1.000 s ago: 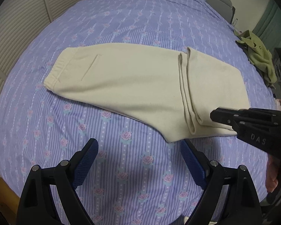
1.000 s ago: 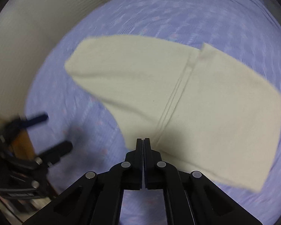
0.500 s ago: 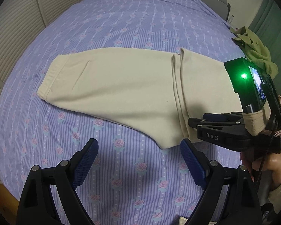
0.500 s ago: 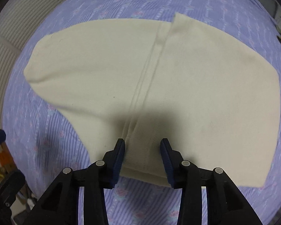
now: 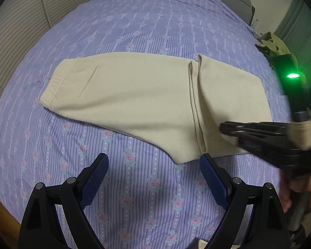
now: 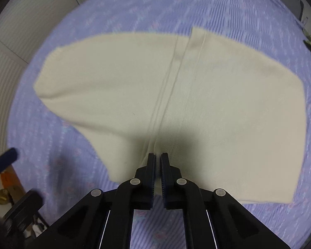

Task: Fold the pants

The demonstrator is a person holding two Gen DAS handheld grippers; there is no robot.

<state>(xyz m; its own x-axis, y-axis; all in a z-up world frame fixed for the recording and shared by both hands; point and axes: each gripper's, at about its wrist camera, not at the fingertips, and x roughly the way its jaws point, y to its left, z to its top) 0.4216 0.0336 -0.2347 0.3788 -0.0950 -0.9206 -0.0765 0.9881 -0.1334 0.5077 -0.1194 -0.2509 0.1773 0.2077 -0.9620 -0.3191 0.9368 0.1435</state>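
Cream pants (image 5: 134, 95) lie flat on the purple flowered bed sheet (image 5: 134, 16), waistband at the left, legs folded back over the middle so the cuffs form a ridge (image 5: 197, 103). They fill the right wrist view (image 6: 217, 103). My left gripper (image 5: 153, 172) is open and empty above the sheet, just short of the pants' near edge. My right gripper (image 6: 158, 159) has its jaws nearly together over the cuff ridge near the front edge; whether cloth is between them does not show. It shows in the left wrist view (image 5: 224, 127) at the cuffs.
An olive green garment (image 5: 273, 43) lies at the bed's far right edge. White slatted doors (image 5: 16, 31) stand to the left of the bed. The bed's wooden front edge (image 5: 2, 213) shows at lower left. Purple sheet lies bare in front of and beyond the pants.
My right gripper opened half a second ago over the cuff ridge and has now closed to a narrow gap there. The left gripper stayed open and hardly moved.
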